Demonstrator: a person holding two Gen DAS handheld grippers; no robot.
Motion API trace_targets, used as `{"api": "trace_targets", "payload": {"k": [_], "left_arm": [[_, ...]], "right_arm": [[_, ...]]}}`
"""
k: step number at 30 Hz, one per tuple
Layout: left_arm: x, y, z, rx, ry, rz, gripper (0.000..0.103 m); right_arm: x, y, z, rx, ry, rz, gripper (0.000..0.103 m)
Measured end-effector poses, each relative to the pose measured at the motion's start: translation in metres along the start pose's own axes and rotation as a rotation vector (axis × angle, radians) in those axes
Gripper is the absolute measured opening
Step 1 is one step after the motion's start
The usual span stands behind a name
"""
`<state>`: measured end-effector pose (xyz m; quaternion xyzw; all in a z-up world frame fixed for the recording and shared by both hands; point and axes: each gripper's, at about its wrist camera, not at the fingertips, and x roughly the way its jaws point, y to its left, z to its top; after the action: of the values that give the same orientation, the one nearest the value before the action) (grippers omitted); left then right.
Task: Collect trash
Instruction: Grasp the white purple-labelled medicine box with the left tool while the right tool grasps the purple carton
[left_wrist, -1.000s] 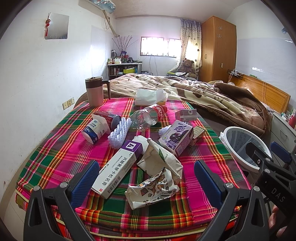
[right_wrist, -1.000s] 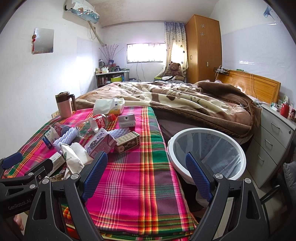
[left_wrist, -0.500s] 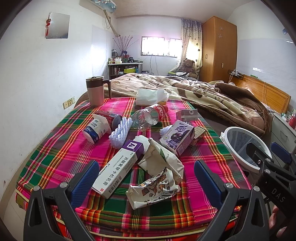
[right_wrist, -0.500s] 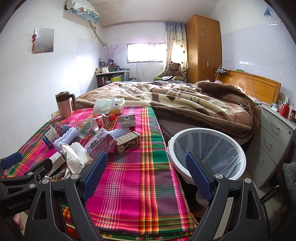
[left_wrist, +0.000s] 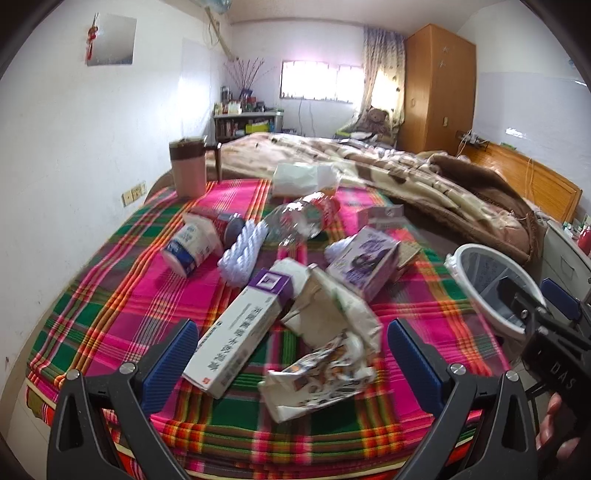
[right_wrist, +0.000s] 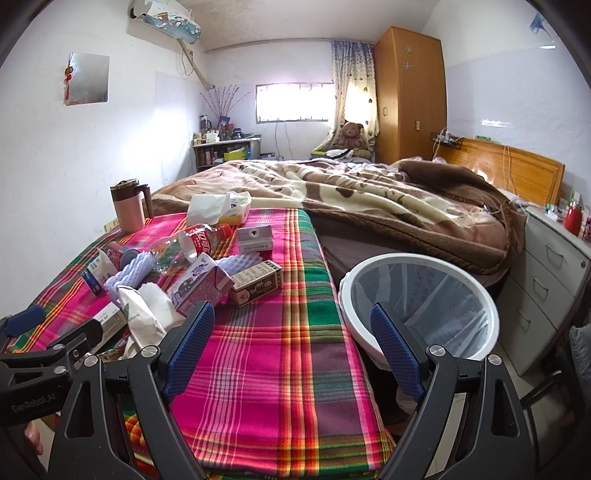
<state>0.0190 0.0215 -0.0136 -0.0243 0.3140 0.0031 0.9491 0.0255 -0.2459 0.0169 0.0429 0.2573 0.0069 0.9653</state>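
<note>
Trash lies on a plaid cloth (left_wrist: 110, 295): a crumpled printed wrapper (left_wrist: 317, 376), a long white box (left_wrist: 240, 332), a paper bag (left_wrist: 332, 306), a purple carton (left_wrist: 365, 262), a clear bottle (left_wrist: 299, 218) and a yoghurt cup (left_wrist: 192, 247). My left gripper (left_wrist: 291, 354) is open, just short of the wrapper and the long white box. My right gripper (right_wrist: 291, 347) is open and empty above the cloth, between the trash pile and the white bin (right_wrist: 417, 306). The bin also shows in the left wrist view (left_wrist: 487, 280).
A pink mug (right_wrist: 127, 206) and a tissue pack (right_wrist: 218, 208) stand at the cloth's far end. A brown blanket (right_wrist: 369, 206) covers the bed behind. A drawer unit (right_wrist: 546, 280) stands right of the bin. A small brown box (right_wrist: 255, 282) lies near the carton.
My left gripper has moved forward and a little lower toward the wrapper and long box. My right gripper has barely moved. Both stay open.
</note>
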Motion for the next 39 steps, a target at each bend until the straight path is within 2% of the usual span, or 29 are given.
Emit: {"api": "trace_targets", "payload": {"k": [5, 8, 14, 17, 19, 20, 26, 39], "left_arm": [[0.015, 0.019, 0.001, -0.021, 0.041, -0.037, 0.103], [0.025, 0.029, 0.001, -0.015, 0.064, -0.014, 0.103], [0.050, 0.046, 0.002, -0.005, 0.122, 0.013, 0.102], [0.059, 0.050, 0.004, -0.003, 0.124, 0.023, 0.101], [0.068, 0.052, 0.004, 0.001, 0.148, 0.011, 0.097], [0.072, 0.053, 0.003, -0.002, 0.163, 0.000, 0.092], [0.083, 0.058, 0.002, -0.006, 0.204, -0.026, 0.083], [0.098, 0.072, 0.005, -0.034, 0.241, -0.014, 0.082]], "right_arm": [[0.014, 0.000, -0.004, 0.007, 0.032, 0.055, 0.088], [0.022, 0.005, -0.005, 0.000, 0.045, 0.093, 0.088], [0.040, 0.012, -0.001, 0.001, 0.070, 0.105, 0.088], [0.053, 0.016, 0.002, -0.005, 0.090, 0.107, 0.088], [0.060, 0.020, 0.004, 0.010, 0.114, 0.124, 0.088], [0.063, 0.022, 0.005, 0.019, 0.119, 0.143, 0.088], [0.090, 0.036, 0.008, 0.068, 0.197, 0.218, 0.088], [0.121, 0.055, 0.015, 0.154, 0.303, 0.278, 0.088]]}}
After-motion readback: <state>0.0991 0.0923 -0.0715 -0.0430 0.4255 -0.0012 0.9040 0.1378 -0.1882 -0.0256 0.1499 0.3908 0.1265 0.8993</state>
